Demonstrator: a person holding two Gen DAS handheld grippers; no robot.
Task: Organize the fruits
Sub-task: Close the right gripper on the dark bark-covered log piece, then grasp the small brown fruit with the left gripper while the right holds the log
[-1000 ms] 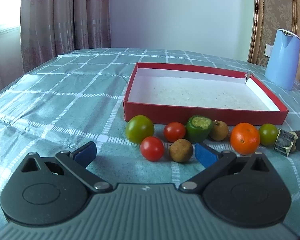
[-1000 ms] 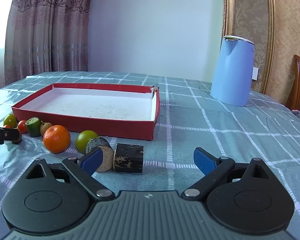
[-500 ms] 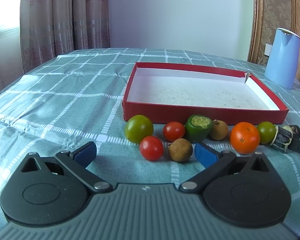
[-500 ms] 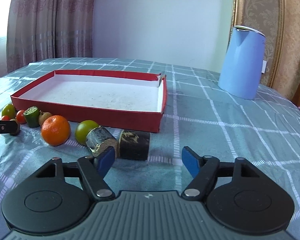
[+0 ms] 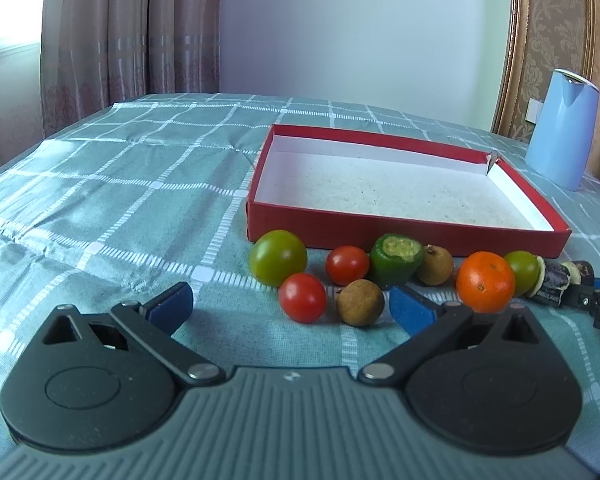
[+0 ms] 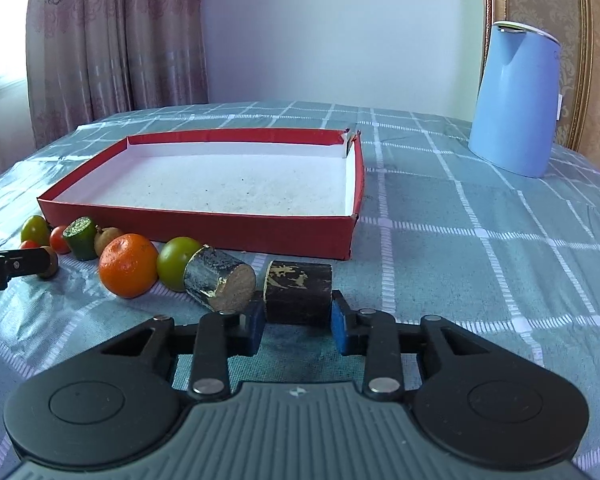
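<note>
In the right wrist view my right gripper (image 6: pixel 298 320) has its jaws closing, and its blue pads (image 6: pixel 256 322) press both sides of a dark eggplant chunk (image 6: pixel 298 286) on the cloth. A second chunk (image 6: pixel 216 278) with a pale cut face lies just to its left, beside a green fruit (image 6: pixel 178 262) and an orange (image 6: pixel 128 265). The red box (image 6: pixel 196 232) stands behind them with nothing in it. My left gripper (image 5: pixel 290 302) is open, with a red tomato (image 5: pixel 302 298) and a brown longan (image 5: pixel 360 302) just ahead between its fingertips, untouched. A green tomato (image 5: pixel 278 257), another red tomato (image 5: pixel 347 265) and a green pepper piece (image 5: pixel 396 264) lie further back.
A blue kettle (image 6: pixel 516 100) stands at the back right on the teal checked tablecloth (image 6: pixel 480 240). Curtains hang behind on the left. A gilded chair back rises behind the kettle. One finger of my left gripper (image 6: pixel 8 268) shows at the left edge.
My right gripper's fingers have come together from wide open onto the dark chunk, and it has edged forward toward it. The left gripper and the fruits have stayed where they were.
</note>
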